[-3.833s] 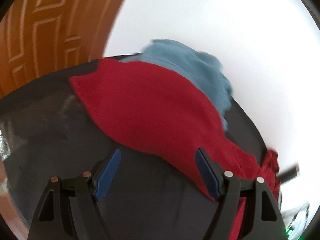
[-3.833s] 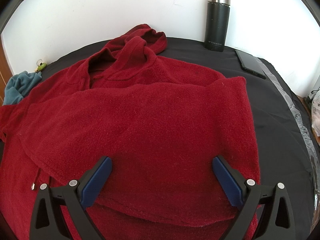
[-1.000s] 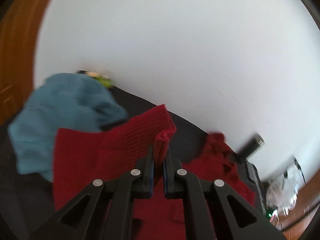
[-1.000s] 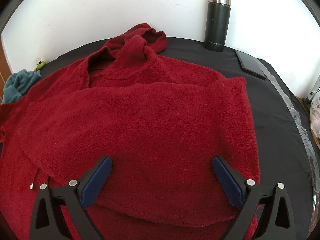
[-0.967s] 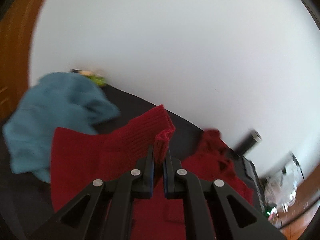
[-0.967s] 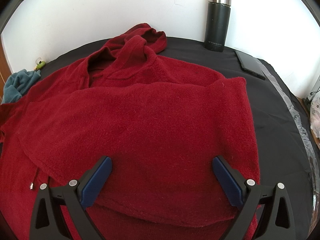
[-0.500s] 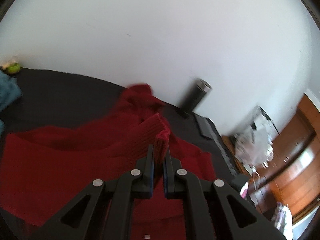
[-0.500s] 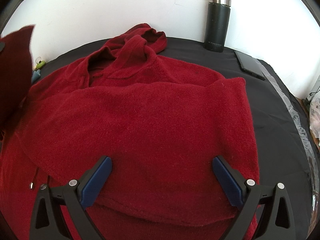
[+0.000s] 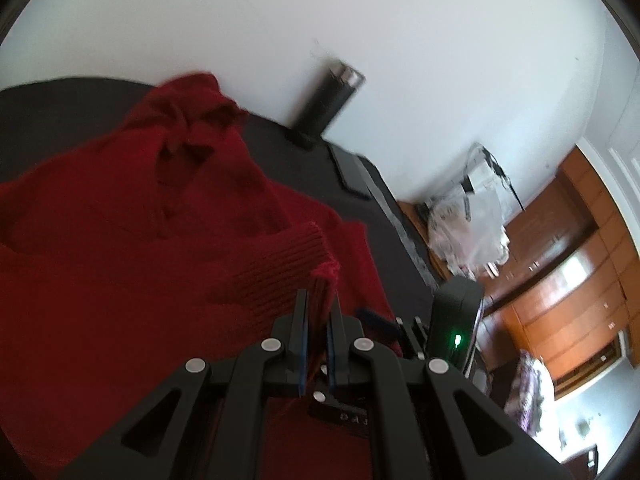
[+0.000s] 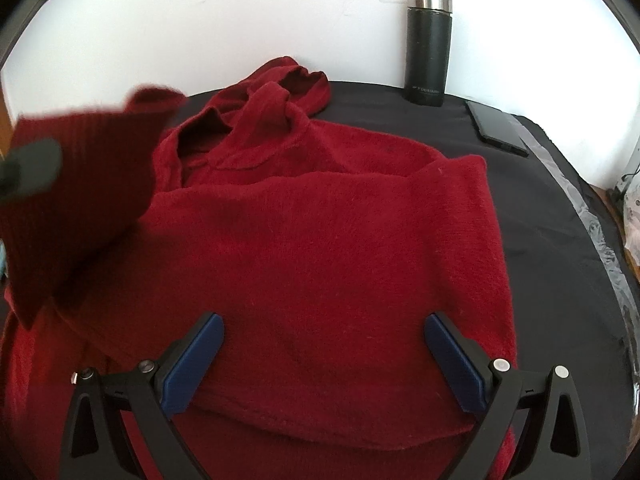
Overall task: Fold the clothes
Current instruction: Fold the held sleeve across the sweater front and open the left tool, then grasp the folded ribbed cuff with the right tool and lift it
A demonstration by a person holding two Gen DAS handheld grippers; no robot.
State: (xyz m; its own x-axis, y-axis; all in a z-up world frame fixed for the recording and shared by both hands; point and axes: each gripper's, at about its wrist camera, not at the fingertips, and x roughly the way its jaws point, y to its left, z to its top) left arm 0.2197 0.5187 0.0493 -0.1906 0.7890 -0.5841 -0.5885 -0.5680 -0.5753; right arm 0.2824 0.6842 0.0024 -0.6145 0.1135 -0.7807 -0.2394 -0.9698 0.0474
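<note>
Flask (image 10: 428, 48): small white brand print, unreadable.

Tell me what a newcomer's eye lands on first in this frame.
The red hoodie spread over the black table fills both views. Next comes its ribbed cuff, pinched in the shut left gripper and held above the body of the garment, while the right gripper hovers open over the lower part. A black flask stands at the wall behind, a phone lying beside it.

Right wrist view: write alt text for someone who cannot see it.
A red hooded sweater lies on a black tabletop, with open blue-padded tongs over its hem. Its ribbed sleeve cuff is lifted at left; a black flask stands behind.
</note>
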